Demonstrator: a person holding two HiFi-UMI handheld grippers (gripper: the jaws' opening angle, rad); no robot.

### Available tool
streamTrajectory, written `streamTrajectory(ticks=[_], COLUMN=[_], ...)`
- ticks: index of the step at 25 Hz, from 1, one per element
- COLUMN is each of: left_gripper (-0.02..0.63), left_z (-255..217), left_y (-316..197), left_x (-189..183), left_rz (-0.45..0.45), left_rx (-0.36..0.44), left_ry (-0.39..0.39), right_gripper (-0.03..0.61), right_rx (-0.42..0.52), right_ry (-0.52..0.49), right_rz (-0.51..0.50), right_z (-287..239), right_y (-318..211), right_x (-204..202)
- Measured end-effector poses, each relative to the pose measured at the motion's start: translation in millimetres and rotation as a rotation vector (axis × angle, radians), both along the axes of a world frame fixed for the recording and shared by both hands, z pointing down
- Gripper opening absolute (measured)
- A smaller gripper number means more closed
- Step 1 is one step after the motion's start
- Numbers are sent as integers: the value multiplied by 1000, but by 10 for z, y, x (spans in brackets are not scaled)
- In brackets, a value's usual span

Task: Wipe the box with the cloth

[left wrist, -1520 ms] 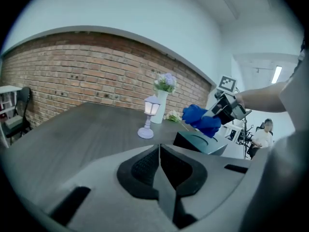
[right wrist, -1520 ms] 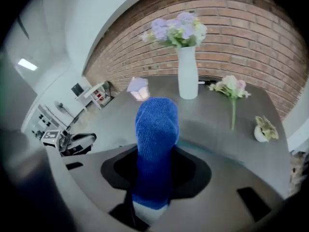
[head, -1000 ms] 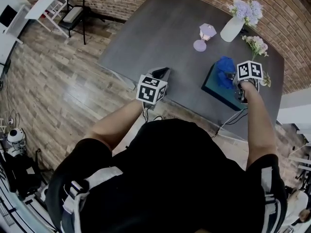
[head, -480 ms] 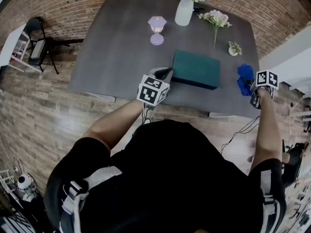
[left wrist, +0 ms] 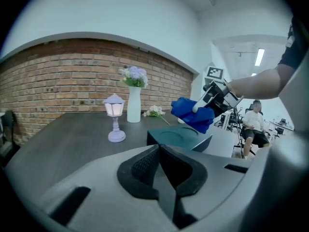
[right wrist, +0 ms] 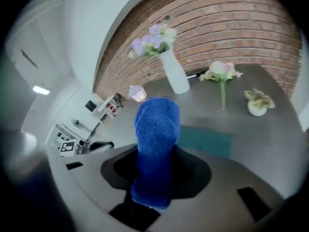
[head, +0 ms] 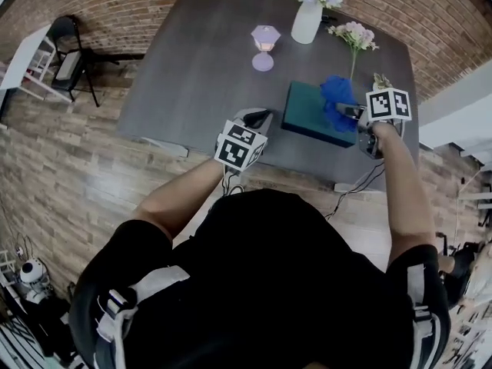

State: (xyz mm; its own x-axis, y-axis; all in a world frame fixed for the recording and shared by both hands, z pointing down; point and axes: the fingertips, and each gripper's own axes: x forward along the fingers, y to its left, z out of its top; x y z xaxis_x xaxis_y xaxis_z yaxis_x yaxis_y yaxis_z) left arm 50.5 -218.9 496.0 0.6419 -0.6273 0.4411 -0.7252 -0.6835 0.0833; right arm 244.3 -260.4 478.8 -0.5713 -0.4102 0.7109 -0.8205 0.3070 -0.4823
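Right tongs (head: 348,113) clamp cloth (head: 336,97) above box (head: 307,115) right end.

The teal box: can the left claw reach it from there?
Probably yes. The left claw sits beside the box, with only bare table between. The cloth hangs over its other end.

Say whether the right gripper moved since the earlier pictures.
Yes: right gripper with blue cloth went leftward, from beside the teal rectangular box to over it.
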Motion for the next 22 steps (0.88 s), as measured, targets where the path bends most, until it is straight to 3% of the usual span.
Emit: streamTrajectory(ticks=[3,5,7,9,12,15,18,20,22], left_gripper=[18,17,18,18,17,17,17,17,18], left_z=[26,57,74,79,95,126,101,90,109], left_y=[-7,10,20,24,-8,-52,-59,-57,-21], left_x=[-413,-666,-827,-861,-771,-590,-407,-252,-64], left_rz=[-85,-130,-147,-130,-82,-7,81,135,184], left_rx=[-12,-16,-8,1,-3,-8,-2,-2,-20], left_ry=[0,-10,-28,-30,-10,-2,12,26,40], right_gripper=[158,158,158,158,160,163,163,163,163], right_rx=[-19,-34,-55,-79,-131,-161,-165,-127,-50], right_ry=[-101,-96,-52,5,37,37,182,267,237], right_rz=[-187,-297,-342,-308,-138,129,425,565,651], right_z=[19,95,241,425,631,669,643,594,515], right_y=[107,260,343,344,349,564,1036,1324,1491], right_x=[-1115,-1586,-1694,-1448,-655,347,1320,1735,1844])
